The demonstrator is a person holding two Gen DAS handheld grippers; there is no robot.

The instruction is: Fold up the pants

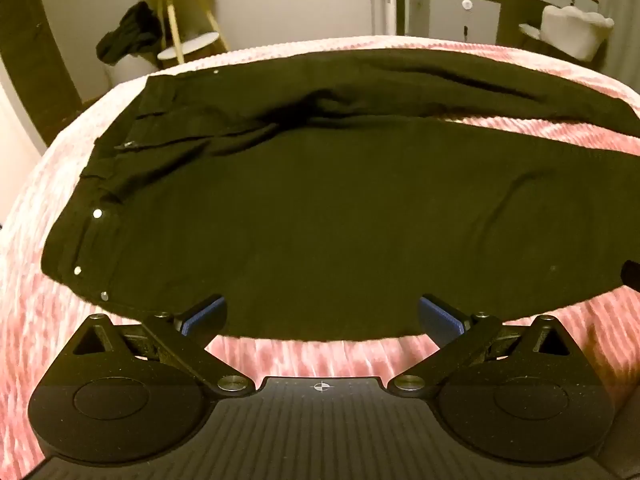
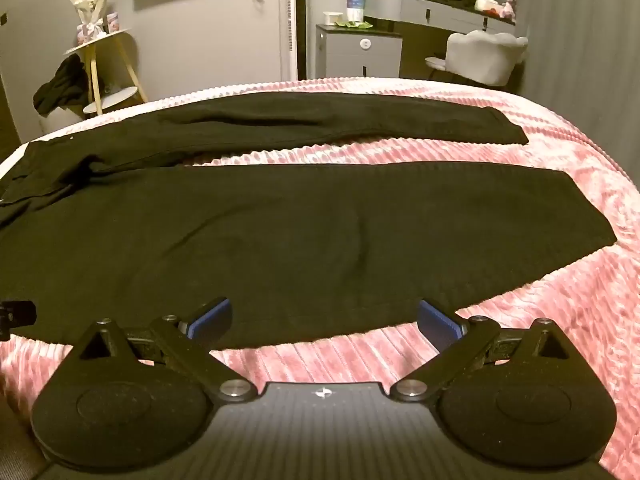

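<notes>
From the left wrist view, the black pants (image 1: 320, 208) lie spread flat across the pink bedspread (image 1: 328, 356), waistband to the left and both legs running off to the right. The left gripper (image 1: 322, 316) hangs above the near edge of the near leg with its blue pads (image 1: 206, 314) spread wide and nothing between them. It tilts down toward the cloth, which suits a first pinch at that hem-side edge near the hip. A small side table (image 1: 176, 20) with a dark garment hung on it stands behind the bed.

From the right wrist view, the same pants (image 2: 304, 232) show their two legs lying side by side with a strip of bedspread (image 2: 520, 280) between them, the cuffs ending to the right. The right gripper (image 2: 324, 318) is likewise released and empty, poised over the near leg's edge further toward the cuff. Spaced apart along one leg, the two tools seem placed to lift it evenly over the far leg. A white chair (image 2: 486, 56) sits beyond the bed.
</notes>
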